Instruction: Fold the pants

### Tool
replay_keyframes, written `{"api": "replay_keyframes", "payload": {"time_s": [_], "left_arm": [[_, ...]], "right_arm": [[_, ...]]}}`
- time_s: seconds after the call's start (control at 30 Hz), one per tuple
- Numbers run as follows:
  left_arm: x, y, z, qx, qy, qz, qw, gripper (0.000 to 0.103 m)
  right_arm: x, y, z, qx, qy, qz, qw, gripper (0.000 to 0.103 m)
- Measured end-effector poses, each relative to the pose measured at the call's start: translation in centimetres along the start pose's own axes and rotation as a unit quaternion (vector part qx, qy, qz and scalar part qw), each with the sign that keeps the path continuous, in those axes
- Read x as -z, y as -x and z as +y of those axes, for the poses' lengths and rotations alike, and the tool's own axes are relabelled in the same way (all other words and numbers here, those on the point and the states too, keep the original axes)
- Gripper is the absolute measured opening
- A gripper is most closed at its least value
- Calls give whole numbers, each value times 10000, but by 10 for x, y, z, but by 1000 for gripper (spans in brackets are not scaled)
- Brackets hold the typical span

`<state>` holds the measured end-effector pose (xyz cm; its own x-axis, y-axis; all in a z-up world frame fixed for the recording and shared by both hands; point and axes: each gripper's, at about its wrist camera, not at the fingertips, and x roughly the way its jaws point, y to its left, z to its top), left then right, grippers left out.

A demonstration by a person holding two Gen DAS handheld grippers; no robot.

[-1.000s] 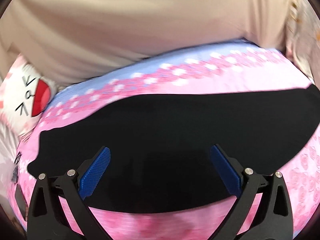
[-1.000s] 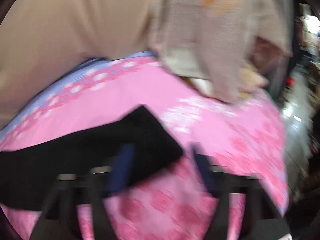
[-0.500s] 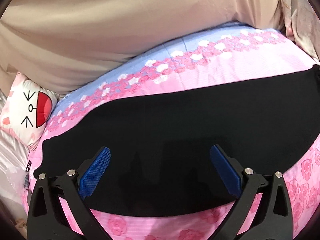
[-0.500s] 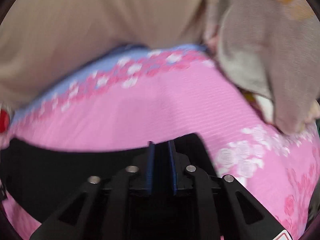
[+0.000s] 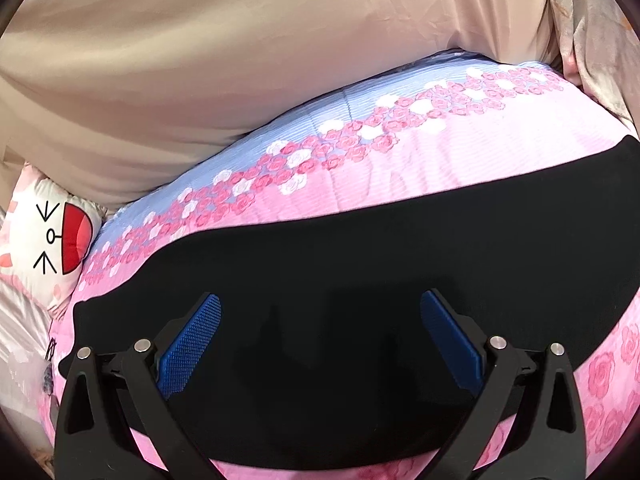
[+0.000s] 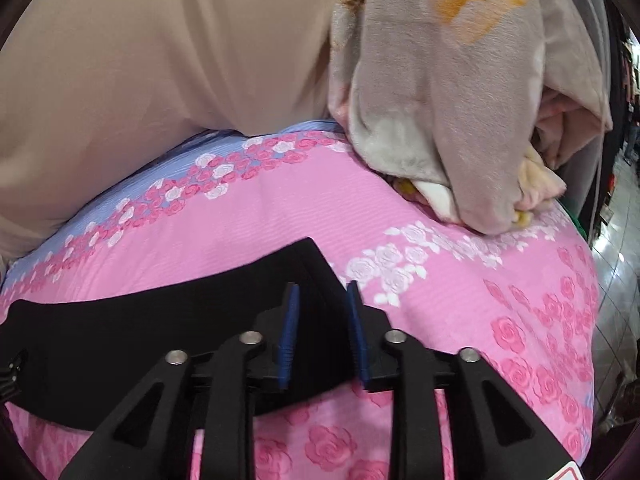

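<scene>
Black pants (image 5: 360, 280) lie flat across the pink rose bedsheet (image 6: 460, 312), spanning mid-frame. Left gripper (image 5: 320, 332) jaws spread wide above the cloth, grasping nothing. Right gripper (image 6: 322, 332) jaws have just been opening, straddling the pants' right-hand corner, pads not pressing.

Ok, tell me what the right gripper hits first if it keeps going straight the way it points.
Most likely the black pants: the right gripper, its jaws just opened and gripping nothing, points down at the pants' end corner. Past that lies the pink rose-print bedsheet. How close the cloth is remains unclear.
</scene>
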<state>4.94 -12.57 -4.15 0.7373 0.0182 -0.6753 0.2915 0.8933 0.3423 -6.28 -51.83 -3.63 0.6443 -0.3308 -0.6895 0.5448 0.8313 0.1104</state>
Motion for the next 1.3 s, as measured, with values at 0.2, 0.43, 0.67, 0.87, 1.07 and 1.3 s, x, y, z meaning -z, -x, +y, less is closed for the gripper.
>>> {"api": "replay_keyframes", "payload": {"time_s": [0.2, 0.43, 0.67, 0.87, 1.07, 1.3], "left_arm": [[-2, -4, 10, -66, 162, 54, 9998, 98], [8, -6, 46, -392, 506, 195, 9978, 98], [22, -3, 78, -505, 771, 186, 9956, 98], [35, -2, 105, -581, 872, 142, 9944, 98], [50, -14, 131, -621, 1094, 325, 9915, 98], [62, -24, 159, -625, 1397, 407, 9874, 98]], "right_arm": [[1, -25, -25, 260, -263, 281, 9989, 58], [7, -29, -26, 210, -487, 441, 9976, 62], [6, -48, -24, -46, -561, 793, 9953, 66], [10, -58, -24, 56, -590, 881, 9944, 72], [18, -58, 6, -185, -195, 1004, 9946, 38], [8, -26, 65, -619, -151, 779, 9949, 17]]}}
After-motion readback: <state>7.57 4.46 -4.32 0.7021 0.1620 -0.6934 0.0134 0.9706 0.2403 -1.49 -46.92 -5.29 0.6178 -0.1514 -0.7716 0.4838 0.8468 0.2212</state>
